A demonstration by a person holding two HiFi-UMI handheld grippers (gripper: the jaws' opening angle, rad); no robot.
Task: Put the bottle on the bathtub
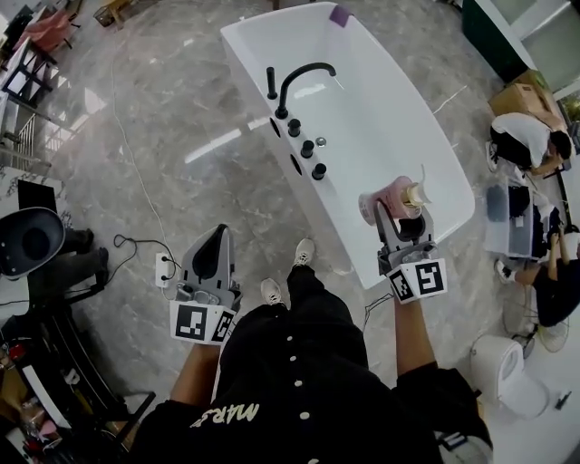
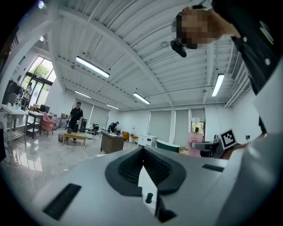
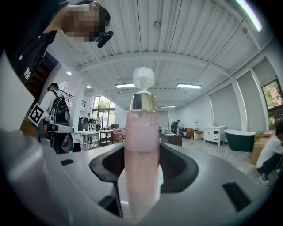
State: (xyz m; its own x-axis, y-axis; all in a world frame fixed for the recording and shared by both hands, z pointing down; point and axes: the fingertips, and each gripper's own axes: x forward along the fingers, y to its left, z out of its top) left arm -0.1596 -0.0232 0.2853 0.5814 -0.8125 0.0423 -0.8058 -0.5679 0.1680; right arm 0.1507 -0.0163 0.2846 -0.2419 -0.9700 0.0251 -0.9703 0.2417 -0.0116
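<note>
A pink bottle (image 1: 384,201) with a gold collar and white pump top is held over the near end of the white bathtub (image 1: 399,118), close to its rim. My right gripper (image 1: 395,216) is shut on the bottle. In the right gripper view the bottle (image 3: 141,150) stands upright between the jaws of the right gripper (image 3: 141,176), its pump (image 3: 143,79) on top. My left gripper (image 1: 217,236) hangs over the marble floor left of the tub, shut and empty. The left gripper (image 2: 142,154) shows its jaws meeting with nothing between them. That view also catches the bottle (image 2: 195,141) far off.
A black faucet (image 1: 299,82) and several black knobs (image 1: 306,148) line the tub's left rim. A purple item (image 1: 340,14) rests on the far end. A power strip (image 1: 165,269) and cable lie on the floor. A person (image 1: 526,140) crouches at right by a cardboard box (image 1: 518,96).
</note>
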